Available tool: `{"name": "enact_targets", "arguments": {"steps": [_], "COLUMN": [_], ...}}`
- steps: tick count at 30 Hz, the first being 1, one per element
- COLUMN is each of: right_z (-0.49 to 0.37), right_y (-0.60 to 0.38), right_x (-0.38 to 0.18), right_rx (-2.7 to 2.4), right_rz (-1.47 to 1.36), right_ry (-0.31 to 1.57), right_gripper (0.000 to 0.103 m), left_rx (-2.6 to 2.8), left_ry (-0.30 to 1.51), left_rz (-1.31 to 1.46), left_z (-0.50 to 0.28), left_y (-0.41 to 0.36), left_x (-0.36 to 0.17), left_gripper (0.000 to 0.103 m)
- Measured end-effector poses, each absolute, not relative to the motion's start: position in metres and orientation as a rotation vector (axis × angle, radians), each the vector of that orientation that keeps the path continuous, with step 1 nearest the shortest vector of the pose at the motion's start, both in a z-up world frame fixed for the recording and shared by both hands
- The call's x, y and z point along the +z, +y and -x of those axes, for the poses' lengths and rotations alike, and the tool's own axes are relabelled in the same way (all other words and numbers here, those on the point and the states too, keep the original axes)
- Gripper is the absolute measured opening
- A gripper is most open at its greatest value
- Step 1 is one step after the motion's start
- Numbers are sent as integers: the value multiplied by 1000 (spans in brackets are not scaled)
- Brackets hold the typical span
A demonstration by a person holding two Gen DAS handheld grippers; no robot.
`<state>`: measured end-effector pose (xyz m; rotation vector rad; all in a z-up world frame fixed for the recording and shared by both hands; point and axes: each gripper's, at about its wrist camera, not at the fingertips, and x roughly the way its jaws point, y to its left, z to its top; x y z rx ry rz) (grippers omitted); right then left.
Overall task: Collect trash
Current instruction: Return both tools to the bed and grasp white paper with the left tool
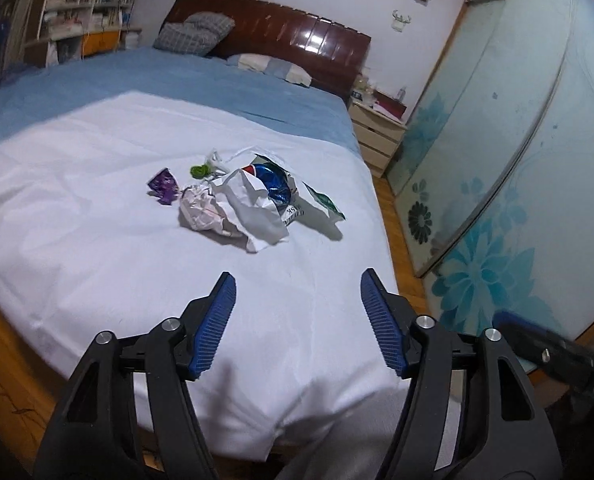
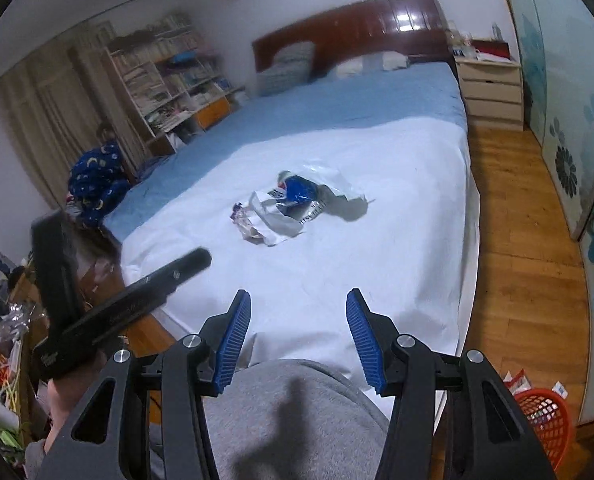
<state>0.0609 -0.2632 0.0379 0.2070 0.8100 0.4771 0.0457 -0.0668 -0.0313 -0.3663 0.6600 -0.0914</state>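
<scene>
A pile of trash lies in the middle of the white sheet (image 1: 97, 184) on the bed: a purple wrapper (image 1: 163, 185), a green scrap (image 1: 199, 171), a crumpled pale paper (image 1: 201, 212), a white plastic bag (image 1: 257, 216) with a blue packet (image 1: 273, 184) in it, and a green-and-white wrapper (image 1: 324, 203). The pile also shows in the right wrist view (image 2: 293, 208). My left gripper (image 1: 298, 284) is open and empty, short of the pile. My right gripper (image 2: 298, 302) is open and empty near the bed's foot.
An orange-red basket (image 2: 545, 424) with some items stands on the wooden floor (image 2: 517, 220) at the bed's right. A nightstand (image 2: 491, 88), sliding flowered doors (image 1: 517, 160), a bookshelf (image 2: 165, 76) and clutter at the left surround the bed.
</scene>
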Motion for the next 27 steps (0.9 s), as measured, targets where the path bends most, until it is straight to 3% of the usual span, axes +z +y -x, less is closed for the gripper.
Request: {"name": "enact_targets", "arguments": {"steps": [13,16,18,20,22,27], "right_z": [-81,-89,-96,-107,-117,-165], "right_y": [-269,-269,-268,-266,-263,-242], "right_x": [28,27,26,24,23,22], "right_rx": [474,480,478,478,483,500], "right_rz": [-206,-217,-231,-250,-265,-162], "right_ry": [831,837,842,850,861,853], "right_gripper": [51,51,51,51,51,52], "left_rx": [-76,-57,-40,-21,-5,-29], "left_ry": [799,818,841,852,860,852], "left_rz": [600,571,568,586,620,661], "left_z": [-138,-149,-156,-159,-159,-149], "left_y": [-45,-50,-50,-44,-38,-32], "left_x": [-95,-99,-104,-109,-114,-113], "left_gripper": [68,55,39,16,6,3]}}
